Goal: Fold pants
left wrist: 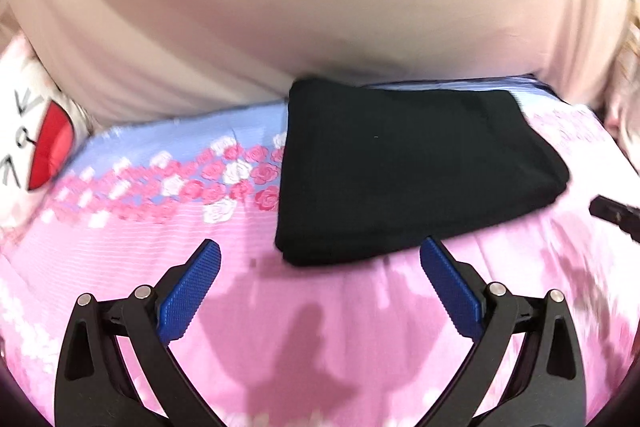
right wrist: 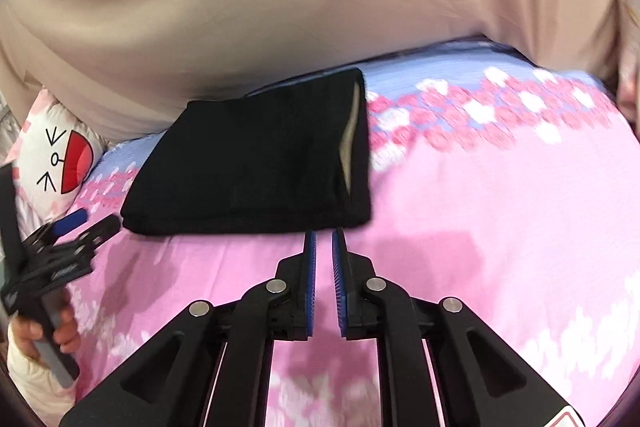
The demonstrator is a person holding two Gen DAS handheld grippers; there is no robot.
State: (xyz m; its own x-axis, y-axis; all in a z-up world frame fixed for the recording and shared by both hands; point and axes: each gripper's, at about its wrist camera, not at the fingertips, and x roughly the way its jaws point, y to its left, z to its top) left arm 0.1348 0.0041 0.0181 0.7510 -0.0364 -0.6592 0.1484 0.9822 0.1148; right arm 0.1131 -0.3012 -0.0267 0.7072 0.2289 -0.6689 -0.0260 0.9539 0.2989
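The black pants lie folded into a compact rectangle on the pink and blue floral bedsheet. They also show in the right wrist view, with a pale lining strip at their right edge. My left gripper is open and empty, just short of the pants' near edge. My right gripper has its blue pads nearly together with nothing between them, its tips just short of the pants' near right corner. The left gripper also shows at the left of the right wrist view.
A beige curtain hangs along the bed's far side. A white pillow with a cartoon face lies at the left. The right gripper's tip shows at the right edge of the left wrist view. The sheet spreads to the right.
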